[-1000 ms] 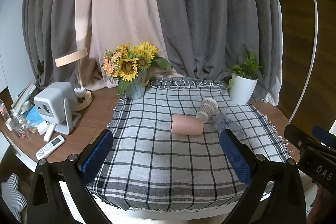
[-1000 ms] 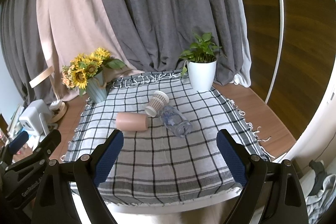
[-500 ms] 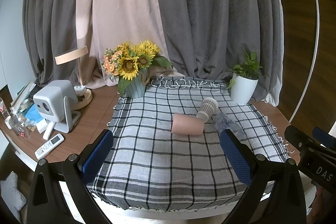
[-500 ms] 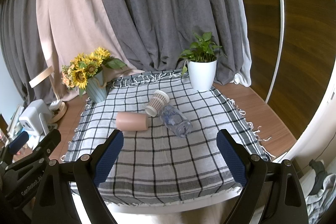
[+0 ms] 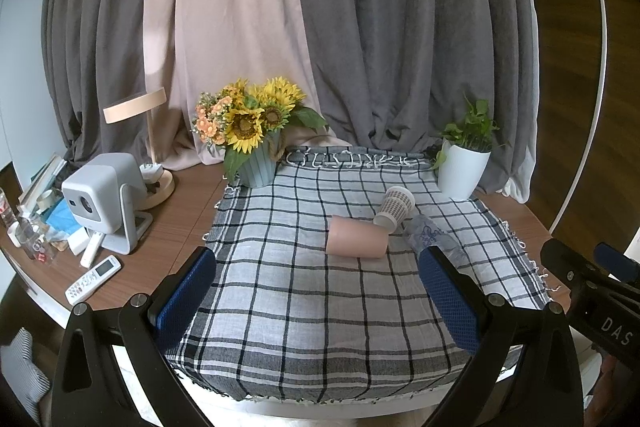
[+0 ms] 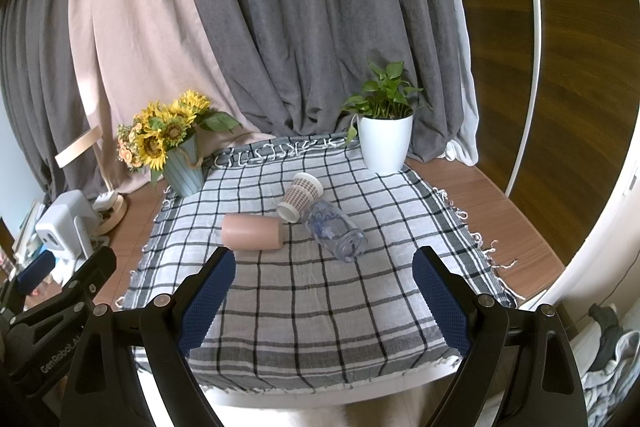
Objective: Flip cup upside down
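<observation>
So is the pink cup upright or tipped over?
Tipped over: the pink cup lies on its side on the checked cloth, beside the paper cup.

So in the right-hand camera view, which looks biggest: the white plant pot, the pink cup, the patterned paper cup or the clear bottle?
1. White plant pot, though it stands farthest back.
2. Clear bottle and pink cup: too alike to rank.
3. Patterned paper cup, smallest.

cups point(image 6: 253, 233) on cloth point(image 6: 320, 307), plants point(image 6: 385, 143) behind
</observation>
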